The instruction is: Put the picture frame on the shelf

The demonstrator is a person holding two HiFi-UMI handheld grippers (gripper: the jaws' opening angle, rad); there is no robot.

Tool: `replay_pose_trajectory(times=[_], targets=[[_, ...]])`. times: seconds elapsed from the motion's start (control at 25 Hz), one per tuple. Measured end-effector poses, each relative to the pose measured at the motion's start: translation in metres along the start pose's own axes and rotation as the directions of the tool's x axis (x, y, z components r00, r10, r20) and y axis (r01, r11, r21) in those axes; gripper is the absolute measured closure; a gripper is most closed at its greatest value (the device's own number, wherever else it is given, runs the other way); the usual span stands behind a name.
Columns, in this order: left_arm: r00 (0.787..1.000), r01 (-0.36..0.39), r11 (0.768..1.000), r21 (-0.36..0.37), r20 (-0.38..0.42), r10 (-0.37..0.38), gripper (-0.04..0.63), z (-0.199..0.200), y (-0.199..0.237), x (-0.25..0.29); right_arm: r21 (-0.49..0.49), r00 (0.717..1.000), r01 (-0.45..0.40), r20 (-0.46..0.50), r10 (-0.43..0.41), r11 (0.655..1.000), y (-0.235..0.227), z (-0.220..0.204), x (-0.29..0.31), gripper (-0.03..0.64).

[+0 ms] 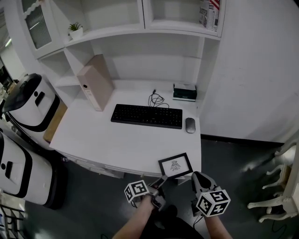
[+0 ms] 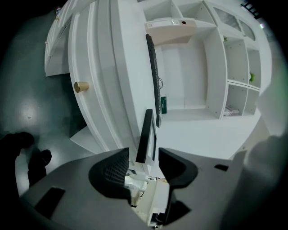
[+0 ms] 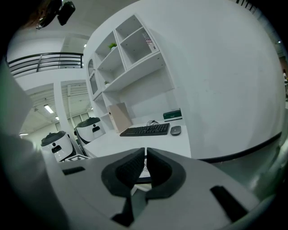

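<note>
Left hand-held gripper (image 2: 144,153) gapes wide around the picture frame (image 2: 146,128)

The tabletop (image 1: 117,140) looks smooth, matt white, the picture frame (image 1: 175,165) matt black, the keyboard (image 1: 146,115) black plastic, the drawer knob (image 2: 81,86) shiny brass-coloured metal.

picture frame (image 1: 175,165): drawing too small to tell | books (image 1: 210,14): cut by top edge

2 grey tools (image 2: 144,153) (image 3: 146,152), black-and-white marker cubes (image 1: 212,202)
</note>
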State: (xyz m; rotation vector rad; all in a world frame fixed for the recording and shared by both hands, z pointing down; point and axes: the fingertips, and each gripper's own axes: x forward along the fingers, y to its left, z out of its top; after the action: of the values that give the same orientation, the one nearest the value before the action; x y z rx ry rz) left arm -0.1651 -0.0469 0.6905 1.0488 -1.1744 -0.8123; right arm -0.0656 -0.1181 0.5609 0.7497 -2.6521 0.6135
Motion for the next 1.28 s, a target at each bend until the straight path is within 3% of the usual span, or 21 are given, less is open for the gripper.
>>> replay_pose_trajectory(times=[0.6,1.28], targets=[[0.999,0.043,0.999,-0.03,0.024,-0.042,0.502,-0.006,0.003,0.011,0.007,0.999,-0.037,-0.034,0.037,0.999,-0.01,-0.009,0.004,0.614],[0.989,0.149,0.988,-0.034,0.007,-0.148,0.526,-0.023,-0.014,0.011,0.008,0.999,-0.031,-0.026,0.031,0.999,-0.02,-0.011,-0.011,0.615]])
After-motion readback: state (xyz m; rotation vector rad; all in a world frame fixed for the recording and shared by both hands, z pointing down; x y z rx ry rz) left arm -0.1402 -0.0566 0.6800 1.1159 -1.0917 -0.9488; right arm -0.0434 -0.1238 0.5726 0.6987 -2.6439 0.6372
